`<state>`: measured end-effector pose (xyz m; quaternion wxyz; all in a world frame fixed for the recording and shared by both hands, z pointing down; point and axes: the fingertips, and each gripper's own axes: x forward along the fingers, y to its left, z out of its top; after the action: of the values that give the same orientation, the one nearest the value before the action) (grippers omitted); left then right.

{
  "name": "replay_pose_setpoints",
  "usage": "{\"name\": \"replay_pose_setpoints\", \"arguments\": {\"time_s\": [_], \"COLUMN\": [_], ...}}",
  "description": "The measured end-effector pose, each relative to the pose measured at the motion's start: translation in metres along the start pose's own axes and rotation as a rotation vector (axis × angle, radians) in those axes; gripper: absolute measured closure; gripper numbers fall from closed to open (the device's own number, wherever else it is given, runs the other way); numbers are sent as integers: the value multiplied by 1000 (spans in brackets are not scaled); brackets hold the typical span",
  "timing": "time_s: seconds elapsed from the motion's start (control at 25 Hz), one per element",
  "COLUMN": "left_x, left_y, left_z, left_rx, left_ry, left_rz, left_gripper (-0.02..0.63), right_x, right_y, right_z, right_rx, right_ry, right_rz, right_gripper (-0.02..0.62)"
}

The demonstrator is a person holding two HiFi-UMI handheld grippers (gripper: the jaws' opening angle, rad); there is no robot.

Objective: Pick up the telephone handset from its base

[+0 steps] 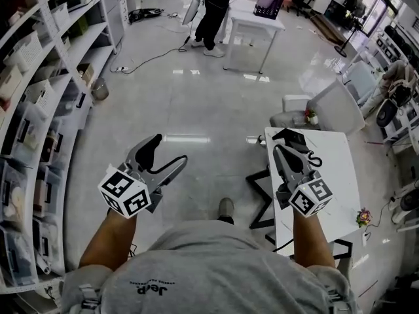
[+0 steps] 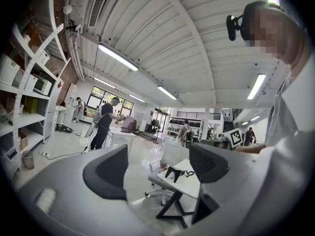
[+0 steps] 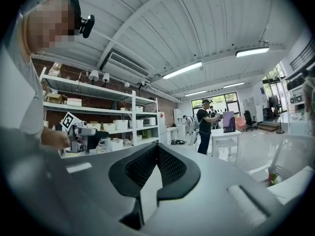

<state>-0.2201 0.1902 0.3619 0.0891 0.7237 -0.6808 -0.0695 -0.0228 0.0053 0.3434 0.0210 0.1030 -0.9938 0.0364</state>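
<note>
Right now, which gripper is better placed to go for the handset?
Right. The right gripper is over the white table, just short of the black telephone at its far end; it is shut and must open first. The left gripper is open but over the floor, beside the table.

Head view, workshop floor: only word I can read is "Jeep", printed upside down on grey shirt [image 1: 209,267] of person holding rig. Smaller line under it too fine to read. Shelf labels illegible.
</note>
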Motion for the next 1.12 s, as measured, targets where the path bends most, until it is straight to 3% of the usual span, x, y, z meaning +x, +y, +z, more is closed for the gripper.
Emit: {"name": "replay_pose_setpoints", "arguments": {"time_s": [0.16, 0.36, 0.6, 0.84, 1.12], "left_x": [61, 141, 205, 214, 209], "left_y": [21, 48, 87, 153, 221], "left_z": [-2, 14, 24, 30, 35], "left_rx": [21, -18, -26, -27, 2], "left_ry": [-5, -43, -35, -23, 40], "left_rz": [41, 90, 114, 73, -64], "left_gripper": [186, 186, 186, 186, 186], "right_x": [43, 110, 169, 226, 259], "right_y": [-61, -132, -180, -183, -169], "right_z": [-5, 11, 12, 0, 6], "right_rx": [5, 10, -9, -2, -4], "right_ry": [-24, -10, 2, 29, 25], "right_rz": [70, 162, 208, 148, -35], "right_gripper": [591, 591, 591, 591, 591]}}
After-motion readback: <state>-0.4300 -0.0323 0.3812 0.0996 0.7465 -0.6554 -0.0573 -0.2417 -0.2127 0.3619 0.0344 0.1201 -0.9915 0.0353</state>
